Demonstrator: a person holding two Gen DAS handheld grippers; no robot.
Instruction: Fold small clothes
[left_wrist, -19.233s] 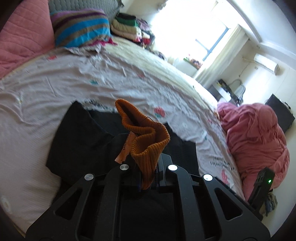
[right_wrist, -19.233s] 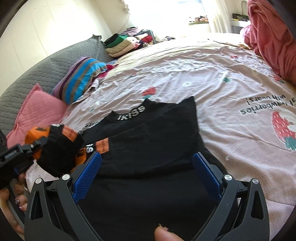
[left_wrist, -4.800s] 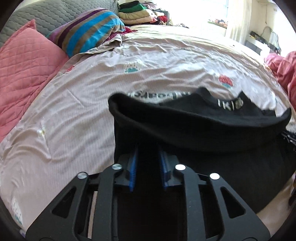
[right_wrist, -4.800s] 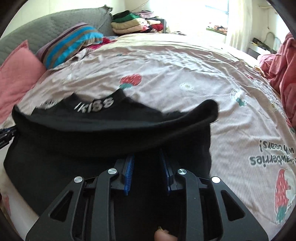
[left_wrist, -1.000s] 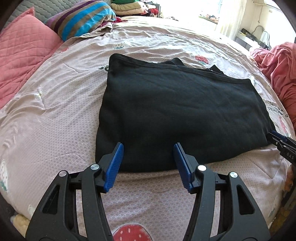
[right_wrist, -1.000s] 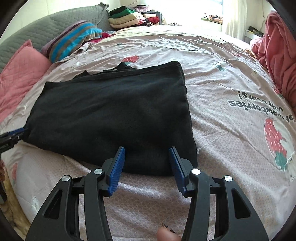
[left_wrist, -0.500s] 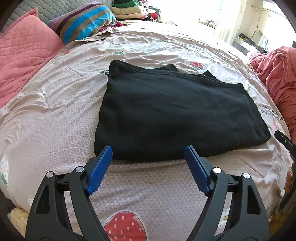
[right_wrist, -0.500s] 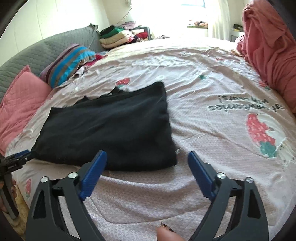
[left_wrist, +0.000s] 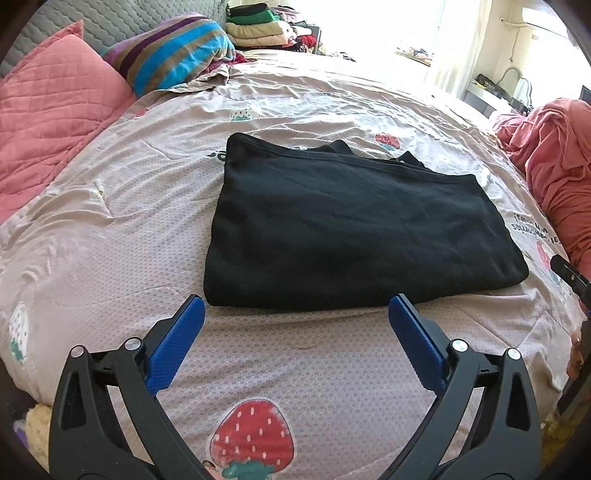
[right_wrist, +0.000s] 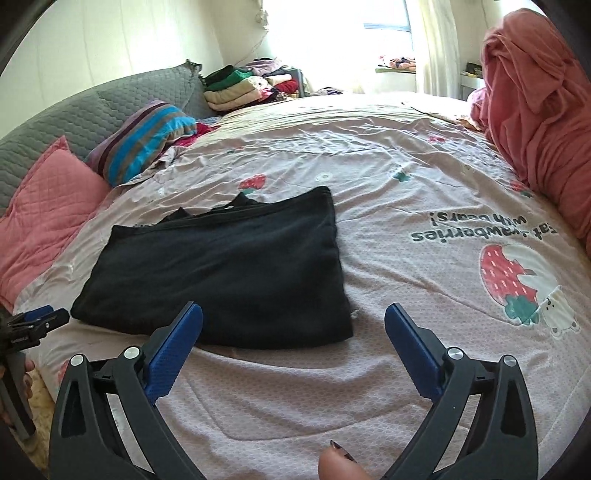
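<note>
A black garment (left_wrist: 347, 225) lies folded into a flat rectangle on the strawberry-print bedsheet (left_wrist: 258, 369); it also shows in the right wrist view (right_wrist: 221, 269). My left gripper (left_wrist: 295, 306) is wide open and empty, just short of the garment's near edge. My right gripper (right_wrist: 293, 314) is wide open and empty, near the garment's near right corner. The left gripper's tip shows at the left edge of the right wrist view (right_wrist: 37, 321).
A pink quilted pillow (left_wrist: 48, 122) and a striped pillow (left_wrist: 173, 62) lie at the head of the bed. A stack of folded clothes (right_wrist: 236, 88) sits at the back. A pink blanket heap (right_wrist: 535, 110) lies on the right.
Both grippers have opened wider and drawn back from the folded garment. The garment lies still on the bed.
</note>
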